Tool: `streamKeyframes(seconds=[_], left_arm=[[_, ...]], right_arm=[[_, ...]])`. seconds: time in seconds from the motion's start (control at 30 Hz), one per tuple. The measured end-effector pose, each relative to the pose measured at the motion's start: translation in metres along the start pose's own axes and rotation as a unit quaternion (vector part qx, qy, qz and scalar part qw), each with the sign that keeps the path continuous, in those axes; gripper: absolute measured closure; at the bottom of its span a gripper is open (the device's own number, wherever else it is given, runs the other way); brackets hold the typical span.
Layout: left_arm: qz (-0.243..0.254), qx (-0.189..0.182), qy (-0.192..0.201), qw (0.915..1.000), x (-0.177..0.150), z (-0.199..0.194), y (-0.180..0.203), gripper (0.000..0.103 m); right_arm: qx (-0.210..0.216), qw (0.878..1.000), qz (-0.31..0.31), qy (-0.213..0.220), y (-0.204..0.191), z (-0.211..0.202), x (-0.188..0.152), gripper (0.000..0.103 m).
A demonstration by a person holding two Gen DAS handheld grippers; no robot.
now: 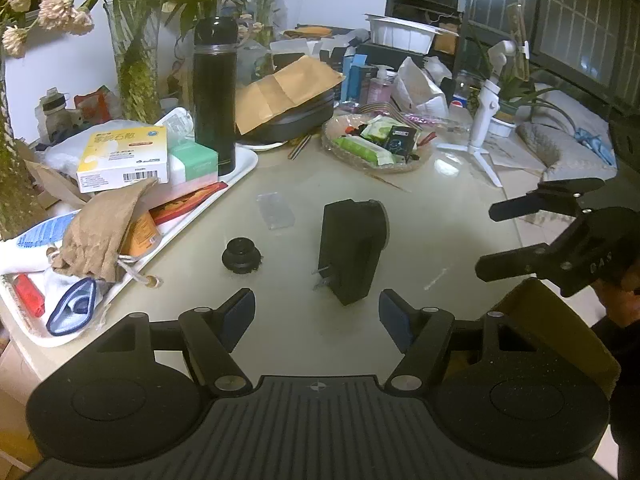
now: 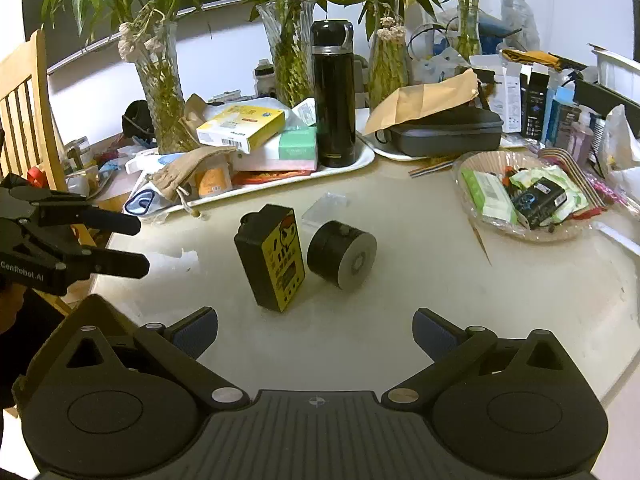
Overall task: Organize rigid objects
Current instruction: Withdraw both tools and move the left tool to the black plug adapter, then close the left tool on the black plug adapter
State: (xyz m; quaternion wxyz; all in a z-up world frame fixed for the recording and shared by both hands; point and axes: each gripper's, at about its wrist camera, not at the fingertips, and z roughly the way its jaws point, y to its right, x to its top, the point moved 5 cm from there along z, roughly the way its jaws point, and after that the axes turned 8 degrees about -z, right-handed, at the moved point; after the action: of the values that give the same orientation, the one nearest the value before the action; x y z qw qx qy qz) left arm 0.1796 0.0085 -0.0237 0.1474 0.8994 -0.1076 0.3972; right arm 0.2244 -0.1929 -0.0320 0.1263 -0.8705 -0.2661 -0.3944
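black box [image 1: 350, 250], ahead of open left claw [image 1: 317, 312]

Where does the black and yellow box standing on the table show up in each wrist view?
Left wrist view: the box stands at centre, just ahead of the open left claw, showing its dark side.
Right wrist view: the box is left of centre, yellow face visible, beside a dark cylinder.
Shared landmark: the tall black flask on the white tray.

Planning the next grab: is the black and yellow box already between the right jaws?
No, the black and yellow box stands on the table ahead of the open, empty right gripper.
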Motion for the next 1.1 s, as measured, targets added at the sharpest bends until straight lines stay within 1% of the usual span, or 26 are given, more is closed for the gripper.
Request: streamKeyframes(seconds=[0.1,0.27,0.43,0.63,0.8,0.93,1.1], left_arm=[[0.005,-0.002,0.001,1.0000,0.003,0.004,0.001,0.035],[0.005,-0.010,0.004,0.9999,0.012,0.014,0.005,0.035],[0.009,-0.005,0.001,0.9999,0.022,0.028,0.013,0.035],[0.008,0.016,-0.010,0.9998,0.033,0.045,0.024,0.035],[-0.026,0.029,-0.035,0.9986,0.041,0.062,0.029,0.035],[-0.058,0.063,-0.058,0.9946,0.046,0.078,0.029,0.035],[-0.059,0.094,-0.077,0.9908,0.049,0.094,0.036,0.036]], right_arm=[[0.000,1.000,0.001,0.002,0.004,0.004,0.003,0.000],[-0.013,1.000,0.002,-0.003,0.013,0.008,0.004,0.000],[-0.022,1.000,0.014,-0.003,0.024,0.008,0.003,0.000],[-0.028,0.999,0.025,-0.003,0.035,0.006,0.003,0.000],[-0.027,0.999,0.035,0.001,0.041,0.001,0.002,0.000],[-0.030,0.999,0.032,-0.005,0.042,0.000,0.000,0.000],[-0.030,0.999,0.030,-0.012,0.043,-0.001,-0.005,0.000]])
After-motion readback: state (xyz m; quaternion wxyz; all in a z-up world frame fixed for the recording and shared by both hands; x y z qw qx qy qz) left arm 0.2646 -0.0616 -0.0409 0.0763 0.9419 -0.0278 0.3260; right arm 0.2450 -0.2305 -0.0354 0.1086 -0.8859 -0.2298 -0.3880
